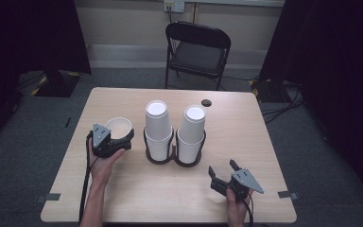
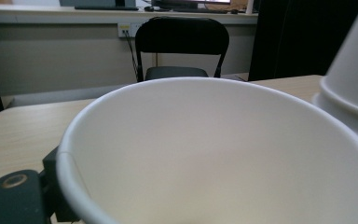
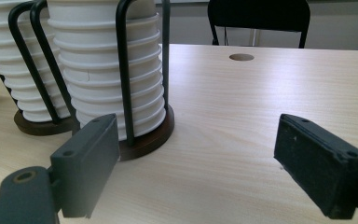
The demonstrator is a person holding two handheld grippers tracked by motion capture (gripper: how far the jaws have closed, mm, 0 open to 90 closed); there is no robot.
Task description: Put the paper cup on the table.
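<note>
The left gripper [image 1: 118, 142] clamps a single white paper cup [image 1: 118, 127], mouth up, with the cup's wall between its jaws; in the left gripper view the cup's open rim [image 2: 223, 154] fills the foreground and one black jaw shows outside its wall. Taking the dark two-ring cup holder [image 1: 175, 153] as the landmark, the held cup hangs just to the left of it, apart from it and above the wooden table [image 1: 246, 137]. Inside the holder stand two stacks of upside-down white cups, the left stack [image 1: 158, 130] and the right stack [image 1: 190, 135], side by side. The right gripper [image 1: 223, 174] sits near the holder's front right, toward the person's edge of the table, its jaws spread apart with nothing between them; the right gripper view shows bare tabletop [image 3: 223, 154] between the two pads, with the holder's base [image 3: 144, 140] just beyond the left one. A black folding chair [image 1: 196, 49] stands well behind the holder, past the table's far edge
</note>
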